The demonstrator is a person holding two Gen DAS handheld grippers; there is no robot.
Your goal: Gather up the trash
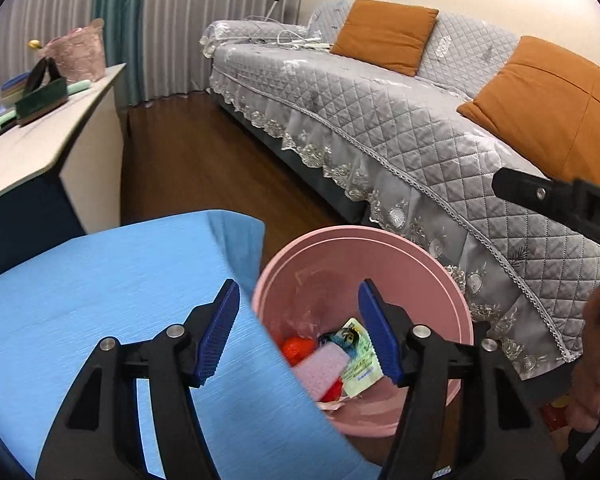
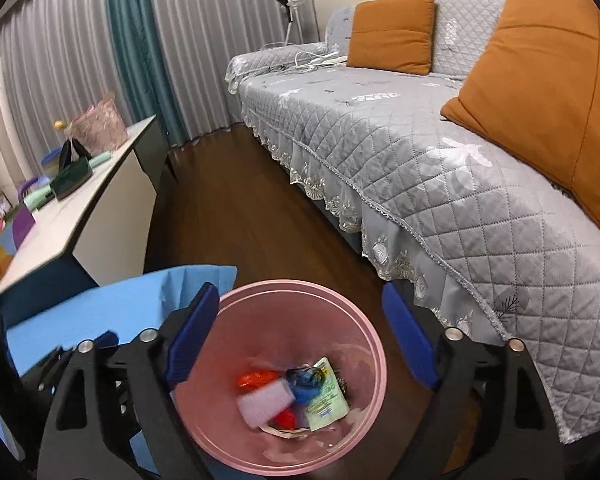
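Note:
A pink trash bin [image 1: 452,292] stands on the floor between a blue-covered table [image 1: 100,300] and the sofa. Inside lie a pink sponge [image 1: 324,364], a green-white packet [image 1: 360,364] and red wrappers [image 1: 298,348]. My left gripper [image 1: 300,332] is open and empty, over the table edge and the bin. My right gripper [image 2: 300,336] is open and empty, directly above the bin [image 2: 364,336]. The sponge [image 2: 264,402], blurred, the packet [image 2: 326,404] and a red wrapper [image 2: 256,378] show in the bin. The right gripper's body [image 1: 560,200] shows at the left wrist view's right edge.
A grey quilted sofa [image 2: 440,152] with orange cushions [image 2: 392,28] runs along the right. A white side table [image 2: 80,208] at the left holds a pink basket [image 2: 100,124] and small items. Dark wood floor [image 2: 240,200] lies between. Curtains hang behind.

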